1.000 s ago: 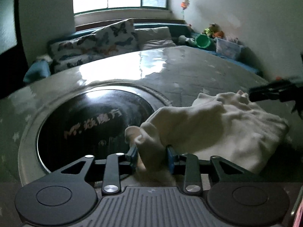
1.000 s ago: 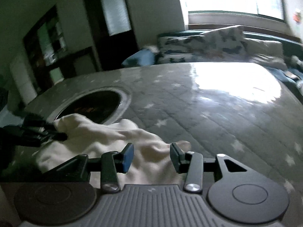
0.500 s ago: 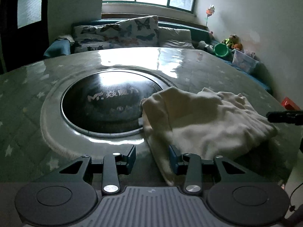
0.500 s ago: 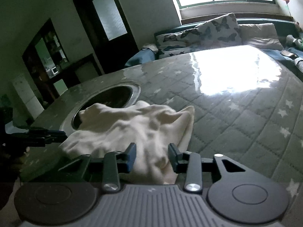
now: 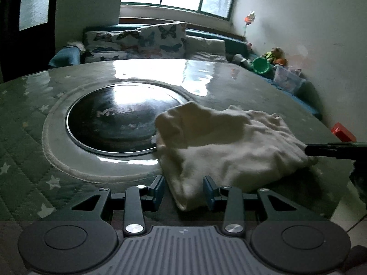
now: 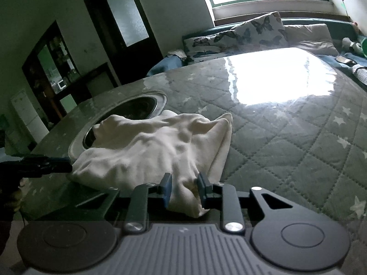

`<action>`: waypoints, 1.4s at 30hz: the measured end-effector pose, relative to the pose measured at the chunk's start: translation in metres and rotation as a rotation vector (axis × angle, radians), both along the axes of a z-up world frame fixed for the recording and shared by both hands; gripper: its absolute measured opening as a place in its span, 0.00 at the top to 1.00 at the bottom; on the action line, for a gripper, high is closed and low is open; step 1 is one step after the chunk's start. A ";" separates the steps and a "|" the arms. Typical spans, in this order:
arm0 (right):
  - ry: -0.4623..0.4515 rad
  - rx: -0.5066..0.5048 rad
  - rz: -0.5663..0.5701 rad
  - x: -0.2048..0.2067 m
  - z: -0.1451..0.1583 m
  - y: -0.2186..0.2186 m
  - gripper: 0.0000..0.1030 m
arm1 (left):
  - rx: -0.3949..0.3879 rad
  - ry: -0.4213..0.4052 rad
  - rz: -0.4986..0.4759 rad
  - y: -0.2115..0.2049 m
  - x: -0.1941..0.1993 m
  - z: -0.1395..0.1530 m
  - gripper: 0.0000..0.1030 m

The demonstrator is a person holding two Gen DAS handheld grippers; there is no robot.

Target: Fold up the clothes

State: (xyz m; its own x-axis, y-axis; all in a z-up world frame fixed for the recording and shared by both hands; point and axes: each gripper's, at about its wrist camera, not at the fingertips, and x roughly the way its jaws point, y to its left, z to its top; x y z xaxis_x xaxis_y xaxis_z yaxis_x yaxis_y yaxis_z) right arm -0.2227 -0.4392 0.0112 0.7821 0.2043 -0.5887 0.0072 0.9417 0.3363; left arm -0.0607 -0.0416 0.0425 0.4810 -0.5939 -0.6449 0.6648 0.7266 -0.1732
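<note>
A cream garment (image 5: 229, 146) lies bunched on the table, its far edge reaching the black disc. One near corner lies between the fingers of my left gripper (image 5: 183, 190), with a gap at the left pad, so the jaws stand open around it. In the right wrist view the same garment (image 6: 156, 151) runs down to my right gripper (image 6: 184, 190), whose jaws are closing with a fold of cloth pinched between the pads. Each gripper's dark tip shows in the other's view, the right gripper (image 5: 308, 149) and the left gripper (image 6: 66, 166), at opposite sides of the garment.
A round black glass disc (image 5: 119, 123) is set into the table under a glossy green quilted star cover (image 6: 298, 160). Behind it stands a sofa with butterfly cushions (image 5: 149, 39). A green bucket (image 5: 261, 65) and toys sit at the right; a red object (image 5: 341, 133) lies beyond the table edge.
The corner that my left gripper held up a second ago now lies on the table, and that gripper has drawn back. The right jaws have narrowed onto a fold of the garment.
</note>
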 end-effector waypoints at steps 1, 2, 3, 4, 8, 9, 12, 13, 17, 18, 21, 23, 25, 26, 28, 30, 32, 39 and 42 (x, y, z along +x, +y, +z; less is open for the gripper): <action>-0.003 0.003 0.001 0.000 0.000 0.000 0.76 | -0.002 -0.005 -0.003 -0.001 -0.001 0.001 0.62; -0.004 0.001 0.002 0.001 0.000 0.001 0.76 | -0.003 -0.010 -0.006 -0.001 -0.002 0.001 0.62; -0.004 0.000 0.003 0.002 0.000 0.001 0.76 | -0.007 -0.012 -0.011 -0.002 -0.002 0.001 0.62; -0.002 0.000 0.004 0.003 -0.001 0.001 0.76 | -0.007 -0.011 -0.010 -0.004 -0.001 0.001 0.62; 0.005 0.009 0.001 0.007 -0.005 0.001 0.76 | -0.013 0.015 -0.012 -0.012 0.007 -0.006 0.67; 0.006 0.012 0.000 0.007 -0.006 0.001 0.76 | -0.017 0.023 -0.016 -0.014 0.009 -0.007 0.74; 0.007 0.016 0.000 0.006 -0.007 0.000 0.78 | -0.023 0.008 -0.029 -0.017 0.006 -0.009 0.84; 0.006 0.016 -0.001 0.006 -0.007 0.000 0.84 | -0.025 0.000 -0.034 -0.018 0.005 -0.009 0.86; -0.012 0.018 -0.005 0.004 -0.005 0.001 0.91 | -0.056 -0.025 -0.021 -0.014 -0.002 -0.001 0.93; -0.024 0.023 -0.007 0.002 -0.003 0.002 0.91 | -0.073 -0.027 -0.014 -0.012 -0.003 0.003 0.93; -0.067 0.032 -0.002 -0.010 0.012 0.005 0.91 | -0.116 -0.020 -0.012 -0.003 -0.009 0.017 0.94; -0.083 0.034 0.004 -0.019 0.020 0.007 0.91 | -0.134 -0.014 -0.027 0.004 -0.016 0.024 0.94; -0.064 0.024 0.004 -0.024 0.017 0.008 0.91 | -0.096 0.005 -0.037 0.005 -0.018 0.018 0.93; -0.043 0.016 0.005 -0.025 0.013 0.008 0.91 | -0.070 0.015 -0.041 0.005 -0.019 0.013 0.93; 0.018 0.014 0.018 -0.022 0.001 0.008 0.89 | -0.011 0.050 -0.052 0.002 -0.016 -0.002 0.93; 0.029 0.009 0.020 -0.024 0.001 0.007 0.87 | 0.005 0.055 -0.057 0.003 -0.016 -0.006 0.90; 0.002 -0.014 0.018 -0.027 0.013 0.006 0.86 | 0.010 0.037 -0.078 0.005 -0.016 0.001 0.88; -0.088 -0.114 0.032 -0.006 0.042 0.011 0.86 | -0.001 -0.078 -0.109 -0.008 -0.008 0.033 0.79; -0.090 -0.120 0.050 0.013 0.032 0.018 0.86 | -0.014 -0.094 -0.138 -0.031 -0.004 0.036 0.79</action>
